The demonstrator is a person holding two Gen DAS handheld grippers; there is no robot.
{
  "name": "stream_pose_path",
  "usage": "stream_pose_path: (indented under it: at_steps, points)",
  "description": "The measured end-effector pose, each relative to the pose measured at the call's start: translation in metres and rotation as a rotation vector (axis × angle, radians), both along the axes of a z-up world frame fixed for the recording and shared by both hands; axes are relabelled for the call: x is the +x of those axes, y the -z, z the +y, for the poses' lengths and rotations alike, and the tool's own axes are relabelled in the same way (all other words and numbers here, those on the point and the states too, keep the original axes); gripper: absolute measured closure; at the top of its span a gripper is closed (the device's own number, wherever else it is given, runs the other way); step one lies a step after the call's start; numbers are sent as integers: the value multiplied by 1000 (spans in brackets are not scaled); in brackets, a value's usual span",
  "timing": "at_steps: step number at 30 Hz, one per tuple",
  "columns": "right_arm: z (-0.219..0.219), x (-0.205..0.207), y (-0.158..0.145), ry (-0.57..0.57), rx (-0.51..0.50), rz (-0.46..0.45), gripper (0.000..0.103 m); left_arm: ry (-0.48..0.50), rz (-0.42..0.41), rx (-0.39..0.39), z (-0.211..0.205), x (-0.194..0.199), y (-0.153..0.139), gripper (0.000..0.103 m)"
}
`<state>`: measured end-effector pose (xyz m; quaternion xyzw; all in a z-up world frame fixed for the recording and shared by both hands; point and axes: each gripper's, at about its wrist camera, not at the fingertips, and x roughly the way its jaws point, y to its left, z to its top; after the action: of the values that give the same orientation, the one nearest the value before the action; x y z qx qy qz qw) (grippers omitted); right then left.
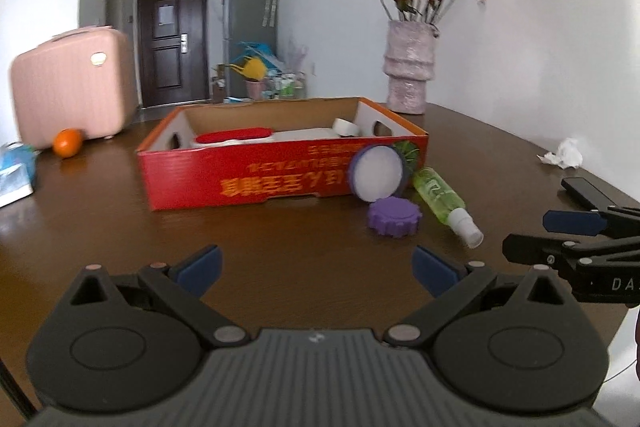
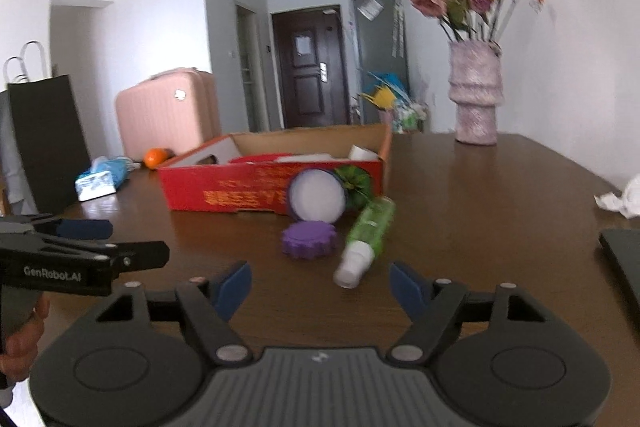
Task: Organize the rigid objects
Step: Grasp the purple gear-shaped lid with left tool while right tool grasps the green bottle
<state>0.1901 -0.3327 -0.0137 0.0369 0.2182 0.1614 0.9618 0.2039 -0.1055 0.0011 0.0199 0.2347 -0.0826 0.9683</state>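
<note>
Brown table (image 1: 280, 247) bears a red box (image 1: 280, 171) — both tools (image 1: 316, 267) (image 2: 320, 287) wide, empty.

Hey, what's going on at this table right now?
A person holds two grippers over a wooden table, tidying items into a red cardboard box. The left gripper and right gripper are open and empty. A purple jar, its purple lid and a green spray bottle wait outside the box.

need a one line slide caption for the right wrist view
Open right gripper hovers over a wooden table, facing a green spray bottle, purple gear-shaped lid and red cardboard box.
</note>
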Motion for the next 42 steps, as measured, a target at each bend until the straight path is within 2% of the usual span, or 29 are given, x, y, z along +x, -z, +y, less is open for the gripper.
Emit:
stream_pose_path:
  at_steps: [5,7,9,13,19,21,24,26,27,31,36,42]
  points:
    - [-19,27,3,59,14,44,35,90,42,3,-27,40,4,6]
    - [-24,40,2,75,18,52,36,119,57,0,-39,57,7,12]
    - [-28,56,1,81,28,61,39,146,89,-3,-52,77,10,22]
    - [-27,93,-2,48,42,76,42,169,153,-9,-68,109,21,33]
    - [-14,143,6,12,64,139,46,200,170,-16,-79,129,31,38]
    - [-9,153,9,9,66,153,50,201,185,-12,-79,133,35,45]
    - [-2,162,16,8,62,166,53,207,186,-11,-77,132,36,49]
    - [2,163,20,10,40,173,59,231,190,-10,-77,129,35,49]
    - [4,163,22,11,25,180,66,233,190,-5,-77,128,35,49]
    - [5,155,26,38,-20,200,72,228,185,-5,-69,113,30,50]
    - [2,130,27,42,-35,198,73,158,168,-13,-44,85,20,50]
    - [14,76,25,-8,-37,198,73,57,152,-47,-1,41,11,50]
